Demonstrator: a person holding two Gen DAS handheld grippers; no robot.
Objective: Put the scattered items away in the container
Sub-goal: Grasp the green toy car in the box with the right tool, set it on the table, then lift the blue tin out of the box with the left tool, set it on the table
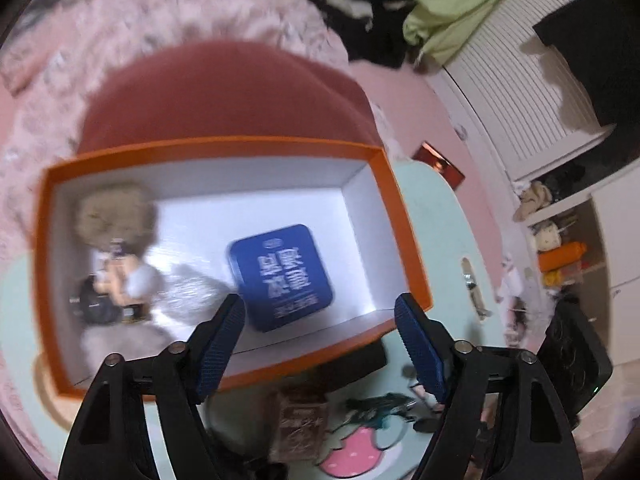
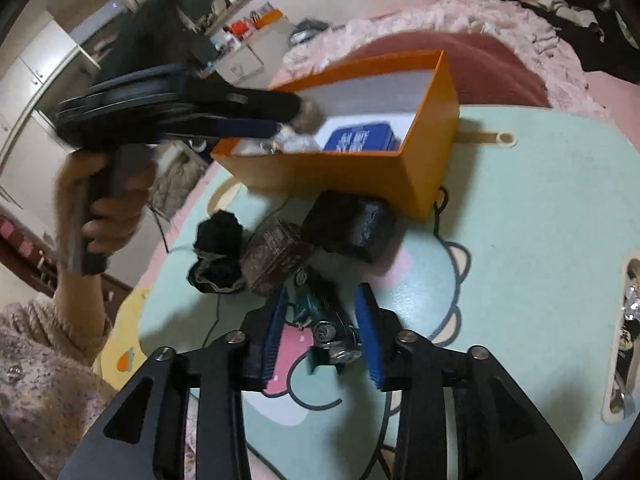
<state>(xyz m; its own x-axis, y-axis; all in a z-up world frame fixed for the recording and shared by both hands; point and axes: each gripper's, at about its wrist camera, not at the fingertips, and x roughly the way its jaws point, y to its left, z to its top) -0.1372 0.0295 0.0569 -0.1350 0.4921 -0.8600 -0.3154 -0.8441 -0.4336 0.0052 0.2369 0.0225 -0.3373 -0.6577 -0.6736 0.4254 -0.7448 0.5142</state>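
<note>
We are straddling the teal toy car (image 2: 324,320) at lower centre with the right gripper (image 2: 322,334) spread to grab it, while the left gripper (image 1: 320,340) is hanging spread and empty over the orange box (image 1: 404,216).

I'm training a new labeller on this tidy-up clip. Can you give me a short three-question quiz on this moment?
1. True or false: the blue tin lies inside the orange box.
2. What lies between the fingers of the right gripper? A) a spoon B) a teal toy car C) a sock
3. Fill in: the left gripper hovers over the box with its jaws ____.

Key: 1 true. 2 B; the pads stand apart from the car, not gripping it. 3 open, holding nothing.
</note>
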